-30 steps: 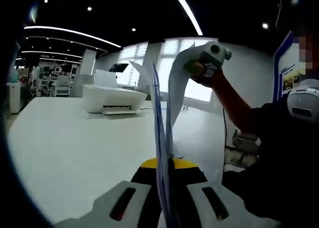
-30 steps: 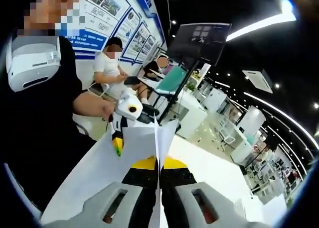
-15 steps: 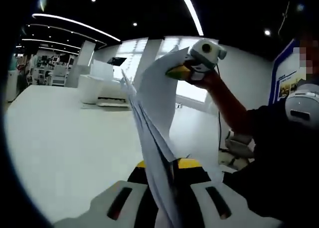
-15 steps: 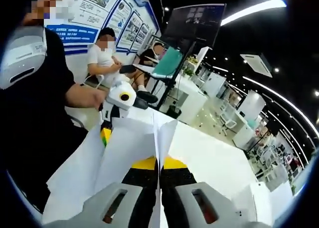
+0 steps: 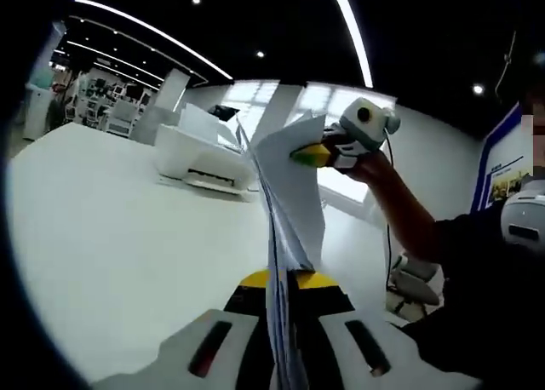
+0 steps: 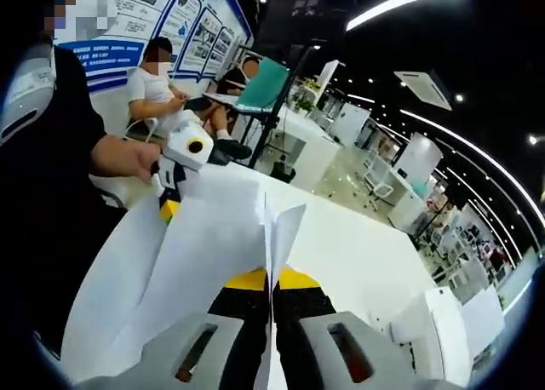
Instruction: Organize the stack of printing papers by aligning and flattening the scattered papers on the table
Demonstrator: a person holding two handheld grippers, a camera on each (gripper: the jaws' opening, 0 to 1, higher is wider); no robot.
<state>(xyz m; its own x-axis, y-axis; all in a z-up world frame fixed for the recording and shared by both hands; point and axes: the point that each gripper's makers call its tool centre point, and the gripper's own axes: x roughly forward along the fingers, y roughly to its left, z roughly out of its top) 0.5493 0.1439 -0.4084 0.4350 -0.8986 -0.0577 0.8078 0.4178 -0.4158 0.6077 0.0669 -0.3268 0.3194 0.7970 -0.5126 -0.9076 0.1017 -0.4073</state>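
Observation:
A stack of white printing papers is held edge-up in the air above the white table. My left gripper is shut on its near edge, the sheets rising between the jaws. At the far top corner, my right gripper, held by a hand, is shut on the same stack. In the right gripper view the papers fan out to the left from my right gripper, which pinches them. The left gripper clamps their far corner.
A white printer stands on the table behind the papers and appears again as the printer at lower right. The person's dark-sleeved body stands close on the left. Seated people, a green chair and desks lie beyond.
Both cameras have swung; the held stack has turned from leaning left to more upright in the left gripper view. Both grippers have kept their hold on the papers.

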